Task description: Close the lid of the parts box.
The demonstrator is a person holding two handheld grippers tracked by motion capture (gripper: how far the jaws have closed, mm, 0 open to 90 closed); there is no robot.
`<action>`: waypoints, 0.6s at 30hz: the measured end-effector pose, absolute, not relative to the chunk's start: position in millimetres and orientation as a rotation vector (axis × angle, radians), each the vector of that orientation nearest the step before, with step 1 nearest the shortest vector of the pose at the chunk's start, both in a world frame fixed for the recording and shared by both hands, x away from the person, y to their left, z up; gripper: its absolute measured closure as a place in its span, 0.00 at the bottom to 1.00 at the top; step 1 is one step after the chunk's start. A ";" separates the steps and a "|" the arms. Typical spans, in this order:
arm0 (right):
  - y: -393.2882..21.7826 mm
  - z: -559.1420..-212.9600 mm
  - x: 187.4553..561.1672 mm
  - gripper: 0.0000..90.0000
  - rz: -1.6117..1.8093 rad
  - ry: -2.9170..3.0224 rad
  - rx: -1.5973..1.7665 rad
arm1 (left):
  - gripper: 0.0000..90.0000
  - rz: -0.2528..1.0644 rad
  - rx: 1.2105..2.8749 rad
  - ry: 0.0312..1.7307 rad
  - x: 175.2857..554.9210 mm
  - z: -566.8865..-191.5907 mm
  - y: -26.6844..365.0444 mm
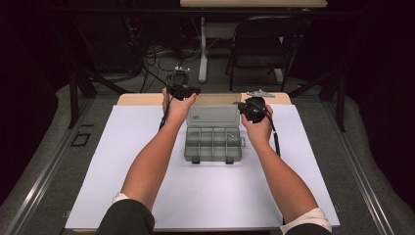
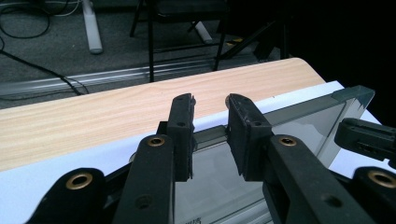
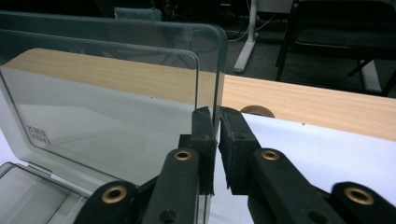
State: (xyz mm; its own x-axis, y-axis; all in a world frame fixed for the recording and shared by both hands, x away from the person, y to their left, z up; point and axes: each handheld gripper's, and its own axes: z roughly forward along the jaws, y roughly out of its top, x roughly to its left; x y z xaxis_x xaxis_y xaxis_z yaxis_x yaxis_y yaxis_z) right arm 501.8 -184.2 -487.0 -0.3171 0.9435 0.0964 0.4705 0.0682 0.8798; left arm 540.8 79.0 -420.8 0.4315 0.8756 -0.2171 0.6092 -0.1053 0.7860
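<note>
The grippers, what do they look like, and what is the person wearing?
Each gripper, left gripper and right gripper, is black with two chunky black fingers on arms with brass-ringed holes. A black cable trails from each. The person's dark sleeves show white cuffs.

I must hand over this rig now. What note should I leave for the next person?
Left gripper: open, jaws on either side of the top edge of the clear lid, not pressing.
Right gripper: shut on the lid's side edge.
The grey compartment box sits mid-table on the white sheet.
Done: lid raised upright.
Left: probably to swing it fully back, or to close it.
</note>
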 end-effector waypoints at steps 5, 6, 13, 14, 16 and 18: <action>-183.7 -479.1 496.5 0.89 1.199 1.835 1.386 | 0.79 0.394 1.811 1.266 536.3 -420.2 78.6; -183.6 -477.1 494.8 0.89 1.199 1.838 1.384 | 0.79 0.398 1.810 1.262 535.3 -420.0 78.6; -183.1 -463.3 485.3 0.90 1.198 1.852 1.356 | 0.79 0.410 1.814 1.238 526.2 -418.3 79.8; -182.4 -460.5 483.2 0.91 1.194 1.860 1.350 | 0.79 0.407 1.819 1.237 525.3 -417.8 80.0; -180.6 -454.9 480.3 0.93 1.192 1.862 1.339 | 0.80 0.413 1.819 1.232 523.5 -417.5 79.9; -178.2 -448.0 478.6 0.98 1.191 1.860 1.327 | 0.80 0.414 1.818 1.232 521.6 -417.3 80.1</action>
State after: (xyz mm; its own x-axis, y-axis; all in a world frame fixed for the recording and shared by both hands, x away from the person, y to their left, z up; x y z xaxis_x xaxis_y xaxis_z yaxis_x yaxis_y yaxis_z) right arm 478.6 -178.2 -448.0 -0.3552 0.9333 0.0527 0.4386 0.1166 0.8911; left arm 521.6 80.1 -417.3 0.4535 0.8707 -0.1901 0.5788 -0.1255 0.8058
